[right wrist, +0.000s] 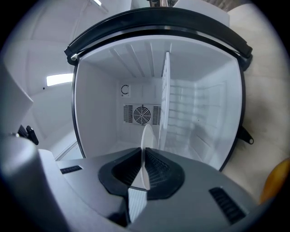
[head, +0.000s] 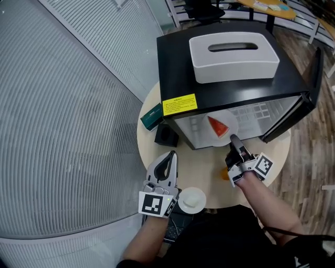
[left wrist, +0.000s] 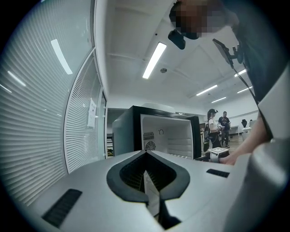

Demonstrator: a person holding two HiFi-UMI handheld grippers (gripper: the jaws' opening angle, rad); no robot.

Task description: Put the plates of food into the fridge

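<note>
Gripping the watermelon plate [head: 228,123] by its near rim, jaws clamped, the right gripper [head: 233,138] is aiming it at the open fridge [head: 178,57] cavity straight ahead, while the left gripper [head: 171,155], jaws together and empty, is hovering beside the white-food plate [head: 192,201] at the tabletop's [head: 207,168] near edge.

A round pale table [head: 207,166] is set on a floor [head: 309,131] of brown wood planks, close beside a curved wall [head: 63,120] of white ribbed slats. Long strip lights [left wrist: 154,60] are fixed to a white ceiling [left wrist: 131,41]. A desk [head: 264,7] is seen further off.
</note>
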